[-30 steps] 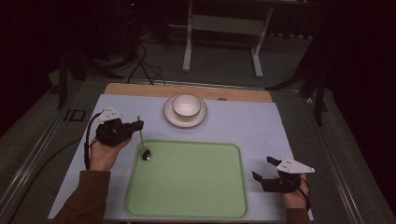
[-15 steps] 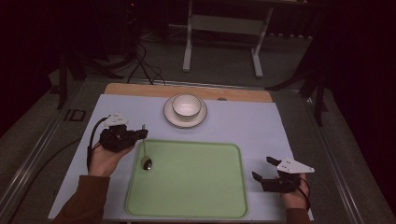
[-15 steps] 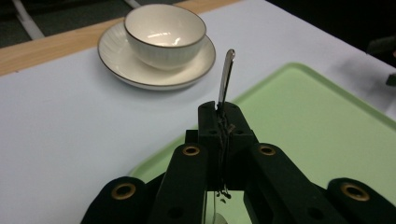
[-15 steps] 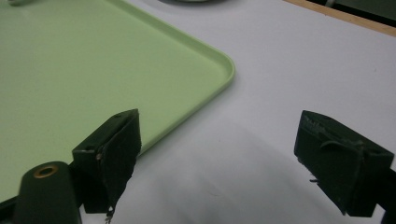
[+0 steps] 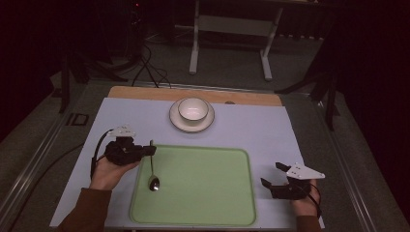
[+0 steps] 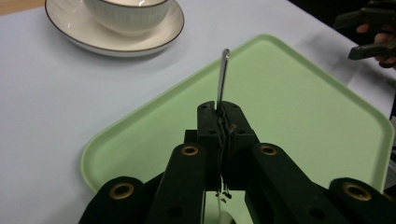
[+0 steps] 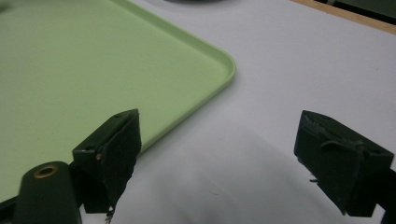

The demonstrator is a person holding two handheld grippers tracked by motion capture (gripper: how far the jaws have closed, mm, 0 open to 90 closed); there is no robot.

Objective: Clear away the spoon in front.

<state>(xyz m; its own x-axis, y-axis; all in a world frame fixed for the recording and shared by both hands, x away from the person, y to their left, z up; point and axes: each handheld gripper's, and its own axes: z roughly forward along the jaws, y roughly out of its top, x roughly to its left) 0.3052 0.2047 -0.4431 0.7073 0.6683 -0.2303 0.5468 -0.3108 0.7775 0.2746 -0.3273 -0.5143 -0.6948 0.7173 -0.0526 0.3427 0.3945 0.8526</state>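
At left of center in the high view, the left gripper [image 5: 151, 151] clamps a metal spoon [image 5: 153, 170] by its handle, bowl hanging over the green tray [image 5: 203, 193]. At lower right, the right gripper [image 5: 273, 176] rests with jaws spread wide, holding nothing.

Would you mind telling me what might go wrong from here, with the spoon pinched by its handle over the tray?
The left gripper pinches the spoon on its thin handle, so it may swivel or slip. The spoon's bowl hangs near the left rim of the green tray; a release might leave it on the rim or the mat. The bowl on its saucer stands close behind, so a wide swing might knock it.
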